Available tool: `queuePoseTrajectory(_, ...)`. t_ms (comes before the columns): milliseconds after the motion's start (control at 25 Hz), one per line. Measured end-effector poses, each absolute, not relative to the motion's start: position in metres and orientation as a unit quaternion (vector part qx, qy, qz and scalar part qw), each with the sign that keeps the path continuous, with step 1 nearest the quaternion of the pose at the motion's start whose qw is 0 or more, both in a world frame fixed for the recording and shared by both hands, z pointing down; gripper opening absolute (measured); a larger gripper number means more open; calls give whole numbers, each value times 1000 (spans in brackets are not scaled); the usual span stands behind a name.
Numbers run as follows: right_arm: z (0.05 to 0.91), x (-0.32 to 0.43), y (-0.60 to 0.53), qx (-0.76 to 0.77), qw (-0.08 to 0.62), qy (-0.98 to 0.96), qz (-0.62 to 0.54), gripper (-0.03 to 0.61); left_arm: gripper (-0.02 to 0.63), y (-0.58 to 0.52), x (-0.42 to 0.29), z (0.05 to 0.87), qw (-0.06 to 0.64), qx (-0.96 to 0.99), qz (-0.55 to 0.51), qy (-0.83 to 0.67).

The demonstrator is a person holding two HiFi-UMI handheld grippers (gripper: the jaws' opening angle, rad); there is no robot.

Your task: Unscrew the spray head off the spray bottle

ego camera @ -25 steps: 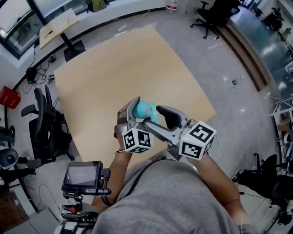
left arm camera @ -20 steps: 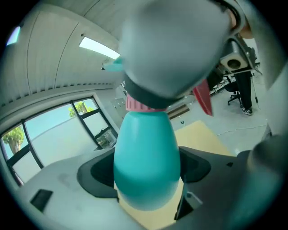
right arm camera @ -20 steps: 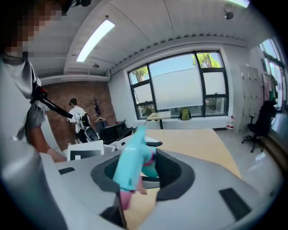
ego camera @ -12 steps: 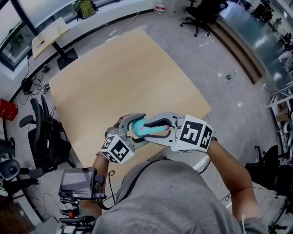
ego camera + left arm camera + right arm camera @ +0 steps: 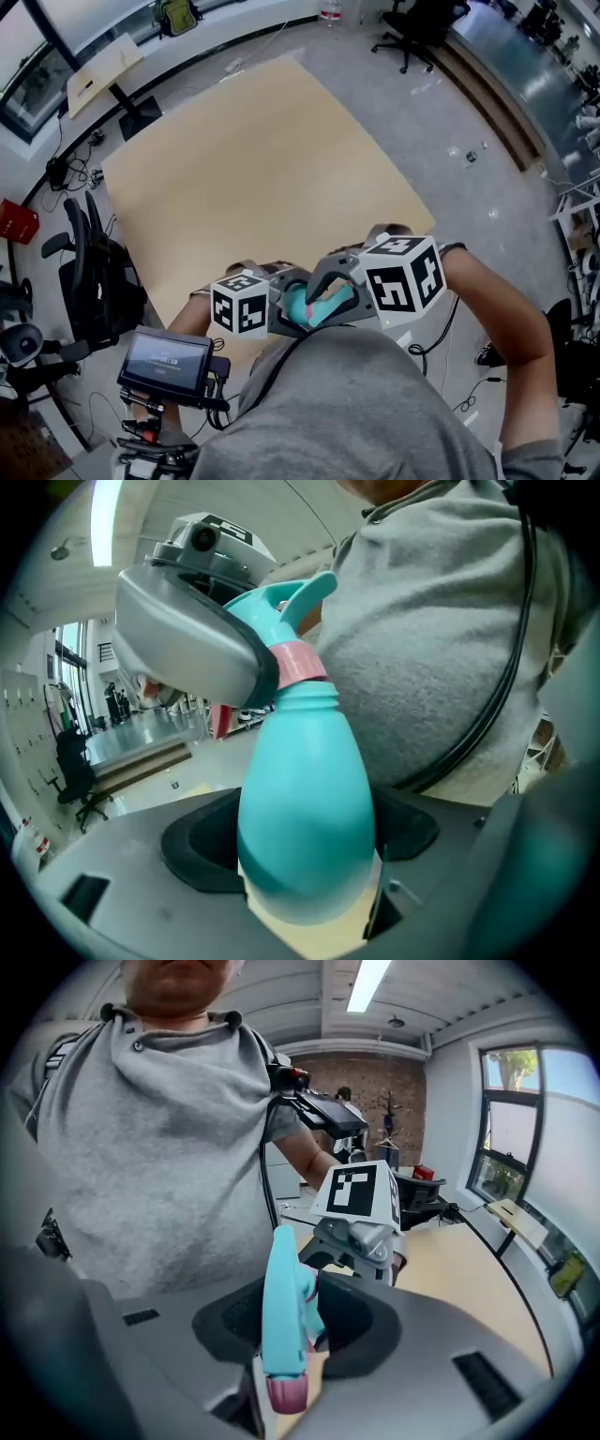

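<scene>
A teal spray bottle (image 5: 309, 305) is held in the air close to my chest, over the tan table's (image 5: 253, 159) near edge. My left gripper (image 5: 289, 309) is shut on the bottle's round body (image 5: 305, 808). Its pink collar (image 5: 298, 661) and teal spray head (image 5: 281, 597) stick out past the jaws. My right gripper (image 5: 330, 292) comes in from the right and is shut on the spray head (image 5: 284, 1307), its grey jaws wrapped around the top. In the right gripper view the left gripper's marker cube (image 5: 356, 1192) shows just behind.
A small screen on a rig (image 5: 169, 361) sits at my lower left. Black office chairs (image 5: 94, 262) stand left of the table, another one (image 5: 412, 28) stands far behind it. A red box (image 5: 17, 220) is on the floor at the left.
Both grippers and the bottle have come nearer to my body. The right gripper's jaws, wider a second ago, have closed around the spray head.
</scene>
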State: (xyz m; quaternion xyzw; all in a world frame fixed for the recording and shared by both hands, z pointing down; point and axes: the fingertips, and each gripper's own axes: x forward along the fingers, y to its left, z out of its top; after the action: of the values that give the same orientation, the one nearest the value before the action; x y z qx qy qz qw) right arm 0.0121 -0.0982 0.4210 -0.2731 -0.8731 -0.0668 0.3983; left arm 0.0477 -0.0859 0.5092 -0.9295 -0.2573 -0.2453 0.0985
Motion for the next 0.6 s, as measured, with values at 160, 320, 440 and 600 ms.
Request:
queuePoseTrajectory(160,411,23,-108,-260,388,-883,-54,135,383,-93,59,508,82,-942,-228,-232)
queuePoseTrajectory(320,397,35,-132,-211,380,-899,-57,135,383,-118,73,511,84,-959,-205,-175)
queuePoseTrajectory(440,399,33,-157,-172,371,-910,-66,135,383,-146,68,533,81,-970,-198,-117)
queuePoseTrajectory(600,396,39,-194,-113,375,-917,-72,135,383,-193,60,565,61,-980,-187,-23)
